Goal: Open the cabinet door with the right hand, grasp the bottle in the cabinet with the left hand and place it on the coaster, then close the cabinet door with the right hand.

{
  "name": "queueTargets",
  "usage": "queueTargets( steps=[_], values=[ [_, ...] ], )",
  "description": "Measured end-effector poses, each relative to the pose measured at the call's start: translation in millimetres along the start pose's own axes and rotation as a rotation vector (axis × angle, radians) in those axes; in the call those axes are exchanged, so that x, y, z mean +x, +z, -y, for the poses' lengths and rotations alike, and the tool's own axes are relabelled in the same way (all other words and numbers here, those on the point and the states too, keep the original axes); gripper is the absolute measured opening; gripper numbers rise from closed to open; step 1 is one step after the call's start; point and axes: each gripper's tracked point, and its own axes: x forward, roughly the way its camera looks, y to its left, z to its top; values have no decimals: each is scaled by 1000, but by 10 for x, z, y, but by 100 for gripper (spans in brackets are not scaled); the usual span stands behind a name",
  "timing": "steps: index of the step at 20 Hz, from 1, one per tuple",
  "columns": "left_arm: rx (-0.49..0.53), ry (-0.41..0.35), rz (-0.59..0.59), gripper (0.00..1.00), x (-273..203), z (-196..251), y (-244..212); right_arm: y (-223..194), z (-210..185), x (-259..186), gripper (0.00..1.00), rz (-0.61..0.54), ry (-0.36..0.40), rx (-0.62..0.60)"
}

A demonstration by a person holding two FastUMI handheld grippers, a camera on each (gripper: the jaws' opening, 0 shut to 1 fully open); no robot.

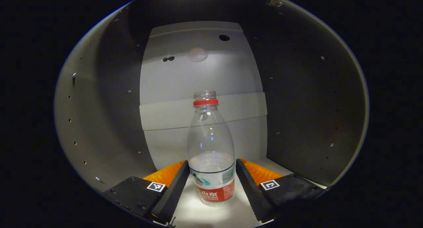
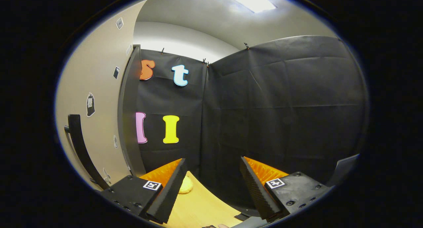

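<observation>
In the left gripper view we see our left hand-held gripper (image 1: pixel 211 183) reaching inside the cabinet (image 1: pixel 99 122), its fingers spread apart. The bottle (image 1: pixel 211 148) stands upright between them on the cabinet floor, straight ahead of the gripper. Each finger sits just beside the bottle's lower part, but we cannot tell whether either one touches it. The bottle is clear, uncapped, with a red ring at its neck and a label low down. Beyond it is the pale back wall of the cabinet.

In the right gripper view our right hand-held gripper (image 2: pixel 213 185) is also spread apart, clamped on nothing, above the desk (image 2: pixel 198 208). To its left the cabinet door (image 2: pixel 96 99) stands open, with its dark handle (image 2: pixel 81 148) lower down.
</observation>
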Motion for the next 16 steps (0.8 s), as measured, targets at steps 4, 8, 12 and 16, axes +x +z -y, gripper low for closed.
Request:
queueTargets(
  steps=[4,8,12,16],
  values=[
    [-66,-8,-20,77,74,6,-34,-20,-25,22,99,-18,16,11],
    [-75,-33,-15,75,-209,-10,46,-5,-56,-58,99,-15,27,16],
    [-70,-67,29,75,-684,-52,262,62,-147,-192,99,13,62,21],
    [-85,-98,47,75,-1246,-92,395,64,-298,-266,98,7,159,36]
  ],
)
